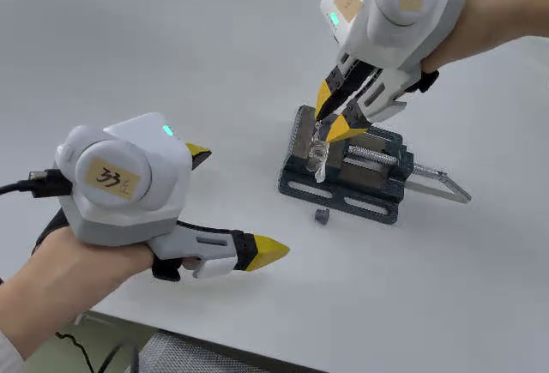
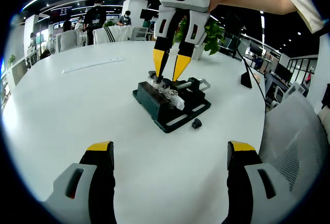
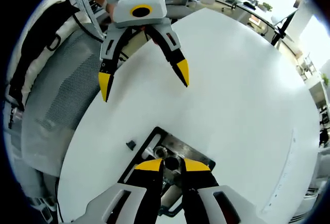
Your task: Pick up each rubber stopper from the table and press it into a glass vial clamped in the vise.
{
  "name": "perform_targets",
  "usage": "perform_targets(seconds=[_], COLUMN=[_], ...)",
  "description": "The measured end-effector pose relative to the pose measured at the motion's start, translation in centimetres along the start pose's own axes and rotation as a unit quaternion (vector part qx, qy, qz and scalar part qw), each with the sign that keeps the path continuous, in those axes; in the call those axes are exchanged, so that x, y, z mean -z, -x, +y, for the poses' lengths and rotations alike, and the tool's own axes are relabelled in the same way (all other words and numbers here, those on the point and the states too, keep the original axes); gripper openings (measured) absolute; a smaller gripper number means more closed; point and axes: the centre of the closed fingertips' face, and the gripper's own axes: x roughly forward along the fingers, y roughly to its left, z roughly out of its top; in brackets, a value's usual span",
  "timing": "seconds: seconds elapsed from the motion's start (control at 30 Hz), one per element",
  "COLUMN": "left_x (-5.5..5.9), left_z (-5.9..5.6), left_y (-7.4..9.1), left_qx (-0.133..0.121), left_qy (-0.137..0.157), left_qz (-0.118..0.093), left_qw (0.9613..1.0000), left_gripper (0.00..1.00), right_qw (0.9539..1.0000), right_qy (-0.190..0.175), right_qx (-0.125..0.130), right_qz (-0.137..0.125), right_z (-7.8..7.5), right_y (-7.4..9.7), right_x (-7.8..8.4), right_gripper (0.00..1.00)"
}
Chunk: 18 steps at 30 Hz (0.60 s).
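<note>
Left gripper (image 1: 236, 203) hangs wide open, empty; beyond it a loose stopper (image 1: 322, 216) lies just before the vise (image 1: 377, 189); farther, right gripper (image 1: 334, 116) meets the clamped vial (image 1: 318, 155), jaws nearly together, hold unclear; seating seems underway, needing a straight downward press.

White, plain tabletop (image 1: 171, 56). Dark grey vise (image 1: 302, 186) with a silver screw (image 1: 377, 157). Clear vial (image 1: 318, 157); dark grey stopper (image 1: 322, 216). Left gripper (image 1: 234, 201) and right gripper (image 1: 333, 114): white shells, tan labels, small teal lights, black fingers (image 1: 242, 250) tipped yellow.
</note>
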Motion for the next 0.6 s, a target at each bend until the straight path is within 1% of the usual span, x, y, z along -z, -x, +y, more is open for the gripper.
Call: perform_targets(seconds=[0.1,0.2,0.33,0.43,0.47,0.6], left_x=[-0.03,-0.05,-0.09,-0.14,-0.22,-0.02], left_z=[-0.11,-0.1,-0.21,-0.32,-0.37,-0.12], left_y=[-0.01,-0.03,-0.09,-0.08,-0.07,-0.06], left_qx=[0.0,0.001,0.001,0.002,0.002,0.002], left_qy=[0.0,0.0,-0.001,-0.001,-0.002,-0.001], left_qz=[0.0,0.0,0.001,0.001,0.001,0.002], left_qw=[1.0,1.0,1.0,1.0,1.0,1.0], left_gripper=[0.9,0.9,0.9,0.9,0.9,0.9], right_qw=[1.0,1.0,0.9999,0.9997,0.9998,0.9998], right_qy=[-0.002,-0.009,-0.012,-0.023,-0.021,-0.022], right_qx=[0.0,0.001,0.005,0.002,0.003,0.003], right_qz=[0.001,0.004,0.001,-0.004,-0.003,-0.001], right_z=[0.07,-0.08,-0.02,0.02,-0.05,-0.21], right_y=[0.13,0.14,0.17,0.05,-0.01,-0.24], right_x=[0.18,0.5,0.29,0.11,0.11,0.25], right_gripper=[0.05,0.04,0.01,0.02,0.02,0.0])
